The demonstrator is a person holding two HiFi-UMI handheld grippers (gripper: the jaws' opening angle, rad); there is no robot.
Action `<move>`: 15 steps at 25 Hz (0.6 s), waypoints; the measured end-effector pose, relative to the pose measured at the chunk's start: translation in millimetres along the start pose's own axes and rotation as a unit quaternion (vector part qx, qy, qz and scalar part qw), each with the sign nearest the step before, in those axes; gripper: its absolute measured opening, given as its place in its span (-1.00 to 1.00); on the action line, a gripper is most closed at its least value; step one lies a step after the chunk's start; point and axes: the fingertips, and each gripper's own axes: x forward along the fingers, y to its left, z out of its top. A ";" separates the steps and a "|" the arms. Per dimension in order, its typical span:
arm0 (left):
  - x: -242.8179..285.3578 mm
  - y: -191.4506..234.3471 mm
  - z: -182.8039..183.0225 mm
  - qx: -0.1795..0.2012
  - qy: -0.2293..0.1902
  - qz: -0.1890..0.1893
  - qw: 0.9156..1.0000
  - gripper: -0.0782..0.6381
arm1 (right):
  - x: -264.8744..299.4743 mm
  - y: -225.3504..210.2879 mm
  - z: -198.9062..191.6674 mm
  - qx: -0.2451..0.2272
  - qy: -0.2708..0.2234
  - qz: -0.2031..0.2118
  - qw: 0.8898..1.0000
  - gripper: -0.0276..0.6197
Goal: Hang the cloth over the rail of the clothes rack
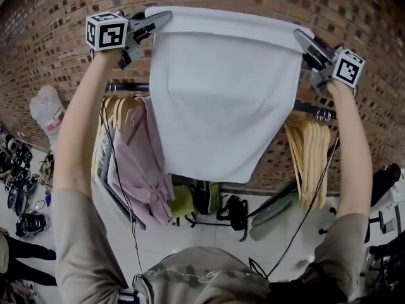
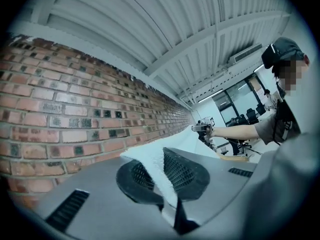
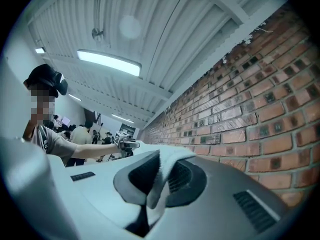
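Note:
A white cloth hangs spread out high in front of the brick wall, held by its two top corners. My left gripper is shut on the top left corner, my right gripper on the top right corner. In the left gripper view the cloth is pinched between the dark pads, and the right gripper view shows the cloth clamped the same way. The clothes rack's dark rail runs below the grippers, mostly hidden behind the cloth, and shows again at the right.
On the rail hang wooden hangers with a pink garment at left and several bare wooden hangers at right. Bags and gear lie on the white floor below. The brick wall stands close behind.

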 end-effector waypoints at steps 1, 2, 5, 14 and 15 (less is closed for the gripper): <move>2.9 3.9 -5.1 -0.008 0.005 -0.002 1.000 -0.73 | 2.4 -4.2 -3.7 0.005 -0.001 0.001 1.000 -0.86; 6.3 8.3 -9.1 -0.014 0.008 -0.002 1.000 -0.73 | 5.6 -9.8 -6.6 0.010 -0.001 0.001 1.000 -0.86; 18.3 23.7 -22.9 -0.016 0.021 0.018 0.999 -0.73 | 12.6 -32.1 -23.4 0.032 0.006 -0.017 0.999 -0.86; 41.3 42.3 -105.5 -0.072 0.060 0.056 0.994 -0.73 | 17.7 -62.2 -106.2 0.105 0.056 -0.056 0.991 -0.86; 40.7 43.3 -109.4 -0.080 0.051 0.057 0.994 -0.73 | 18.1 -64.3 -113.3 0.114 0.059 -0.058 0.990 -0.86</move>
